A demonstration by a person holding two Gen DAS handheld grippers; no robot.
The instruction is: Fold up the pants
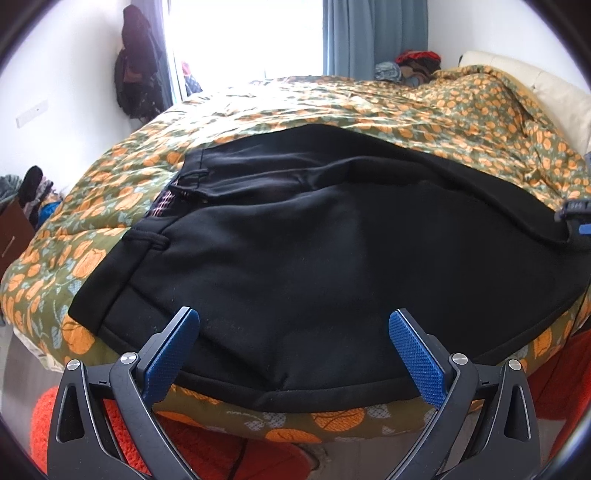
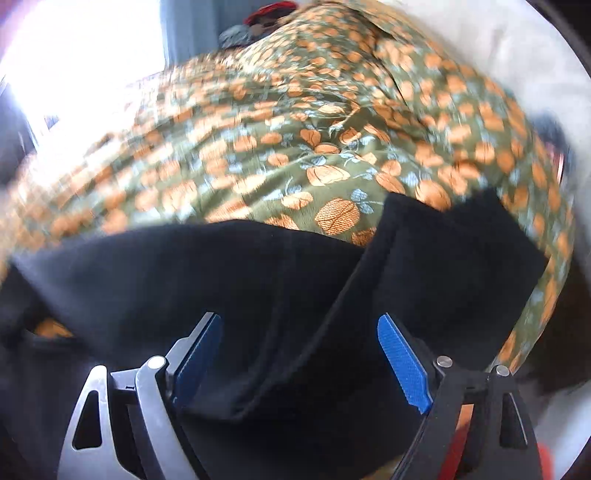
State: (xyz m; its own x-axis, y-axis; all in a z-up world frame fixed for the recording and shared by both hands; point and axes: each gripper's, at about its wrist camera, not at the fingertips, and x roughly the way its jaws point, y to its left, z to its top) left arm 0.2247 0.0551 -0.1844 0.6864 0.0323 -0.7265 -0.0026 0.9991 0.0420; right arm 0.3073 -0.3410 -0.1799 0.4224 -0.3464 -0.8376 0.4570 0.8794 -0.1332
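Black pants (image 1: 314, 251) lie spread on a bed with a green quilt printed with orange pumpkins (image 1: 332, 99); the waistband with belt loops is at the left. My left gripper (image 1: 293, 332) is open over the near edge of the pants and holds nothing. My right gripper shows as blue and black at the far right edge of the left wrist view (image 1: 576, 221), at the pants' leg end. In the blurred right wrist view, my right gripper (image 2: 299, 339) is open, its blue pads either side of a raised fold of the pants (image 2: 295, 295).
The quilt (image 2: 295, 129) covers the whole bed. A window with a blue curtain (image 1: 369, 33) is behind, dark clothes (image 1: 136, 62) hang on the left wall, a clothes pile (image 1: 410, 66) sits by a cream headboard (image 1: 546, 85). Orange fabric (image 1: 122, 424) lies below the bed's edge.
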